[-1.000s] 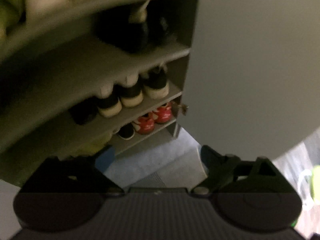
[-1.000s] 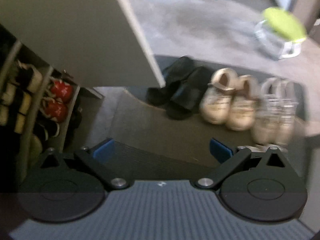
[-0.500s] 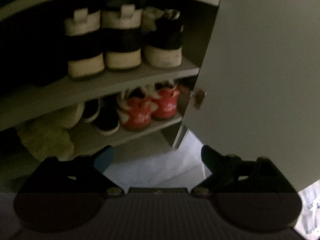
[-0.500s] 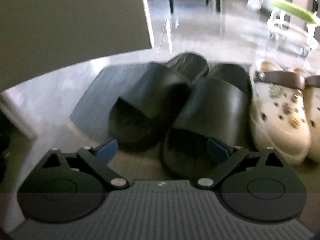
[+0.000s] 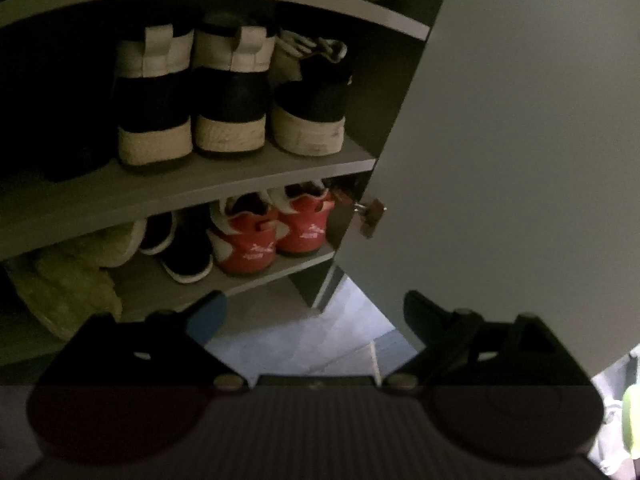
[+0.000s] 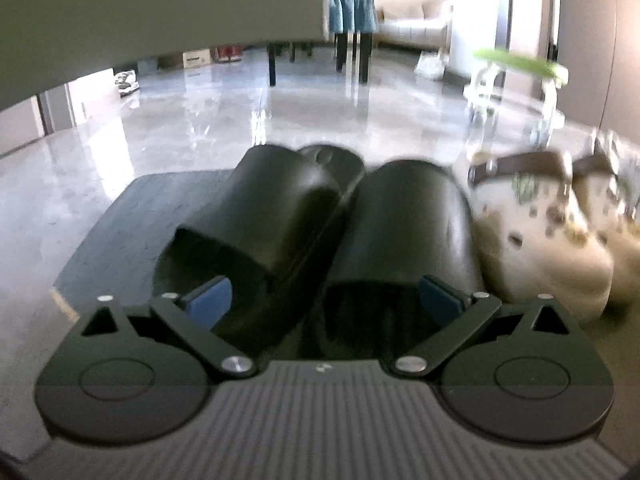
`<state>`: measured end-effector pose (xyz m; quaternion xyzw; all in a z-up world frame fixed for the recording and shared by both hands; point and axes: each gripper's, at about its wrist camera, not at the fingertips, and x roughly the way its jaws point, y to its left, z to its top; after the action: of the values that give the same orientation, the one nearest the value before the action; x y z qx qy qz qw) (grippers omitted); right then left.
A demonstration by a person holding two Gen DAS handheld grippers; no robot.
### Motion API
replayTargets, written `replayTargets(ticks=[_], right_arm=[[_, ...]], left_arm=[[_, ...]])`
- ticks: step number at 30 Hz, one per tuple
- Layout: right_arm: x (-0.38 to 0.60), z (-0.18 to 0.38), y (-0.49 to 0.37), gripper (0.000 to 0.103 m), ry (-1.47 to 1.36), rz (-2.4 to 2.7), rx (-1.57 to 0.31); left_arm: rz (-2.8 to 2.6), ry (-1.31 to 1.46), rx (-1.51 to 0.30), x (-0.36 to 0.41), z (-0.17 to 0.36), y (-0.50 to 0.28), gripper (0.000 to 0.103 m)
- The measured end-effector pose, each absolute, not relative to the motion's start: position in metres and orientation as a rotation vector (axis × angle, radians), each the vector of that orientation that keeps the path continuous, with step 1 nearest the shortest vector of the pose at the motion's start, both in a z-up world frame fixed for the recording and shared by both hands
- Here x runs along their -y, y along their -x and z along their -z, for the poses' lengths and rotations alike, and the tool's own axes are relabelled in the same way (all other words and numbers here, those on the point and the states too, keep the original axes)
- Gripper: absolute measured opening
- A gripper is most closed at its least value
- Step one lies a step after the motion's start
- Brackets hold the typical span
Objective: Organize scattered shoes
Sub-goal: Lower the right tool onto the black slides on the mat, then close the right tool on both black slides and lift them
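The right gripper [image 6: 324, 300] sits low over a dark mat [image 6: 120, 216], its blue-padded fingers spread wide with nothing between them; the left pad lies in front of the heel opening of the left black slide sandal [image 6: 260, 216] and the right pad at the outer edge of the right black slide sandal [image 6: 404, 224], so both heels fall within the gap, though whether the pads touch the rubber cannot be told. The two sandals lie side by side and touching, toes pointing away from the camera. Just to their right stands a pair of cream clogs [image 6: 540, 232] with brown heel straps, blurred. Beyond the mat a glossy floor [image 6: 224, 120] runs to a chair with a blue cover [image 6: 352, 0]. The left gripper [image 5: 312, 312] is also spread wide and empty, held before an open shoe cabinet with its grey door [image 5: 520, 140] swung out on the right. On the upper shelf [image 5: 200, 188] stand black-and-white high-top sneakers [image 5: 192, 96], heels outward; on the lower shelf [image 5: 168, 284] sit red sneakers [image 5: 272, 232], black low shoes [image 5: 188, 256] and something yellow-green [image 5: 68, 284] at the left
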<state>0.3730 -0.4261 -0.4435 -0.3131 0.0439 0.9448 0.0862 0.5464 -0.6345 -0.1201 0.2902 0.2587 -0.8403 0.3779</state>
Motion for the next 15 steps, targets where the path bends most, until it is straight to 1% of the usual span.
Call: replayTargets(ticks=[2, 4, 7, 10, 11, 13, 15], right_arm=[[0.428, 0.449, -0.373, 0.102, 0.918, -2.822, -0.143], [0.426, 0.455, -0.361, 0.102, 0.899, -2.827, -0.160], [0.423, 0.462, -0.342, 0.099, 0.867, -2.835, -0.194], [0.419, 0.458, -0.338, 0.100, 0.868, -2.857, -0.190], [0.418, 0.455, -0.340, 0.100, 0.875, -2.868, -0.179], [0.415, 0.450, -0.343, 0.096, 0.890, -2.888, -0.157], [0.412, 0.445, -0.347, 0.085, 0.904, -2.908, -0.134]], left_arm=[[2.142, -0.769, -0.685, 0.635, 0.124, -0.545, 0.096], [2.132, -0.796, -0.756, 0.637, 0.129, -0.546, 0.096], [2.110, -0.775, -0.736, 0.632, 0.127, -0.554, 0.096], [2.093, -0.750, -0.755, 0.631, 0.123, -0.562, 0.096], [2.092, -0.738, -0.789, 0.632, 0.123, -0.566, 0.096], [2.080, -0.726, -0.811, 0.632, 0.123, -0.571, 0.096], [2.069, -0.730, -0.810, 0.632, 0.125, -0.573, 0.096]])
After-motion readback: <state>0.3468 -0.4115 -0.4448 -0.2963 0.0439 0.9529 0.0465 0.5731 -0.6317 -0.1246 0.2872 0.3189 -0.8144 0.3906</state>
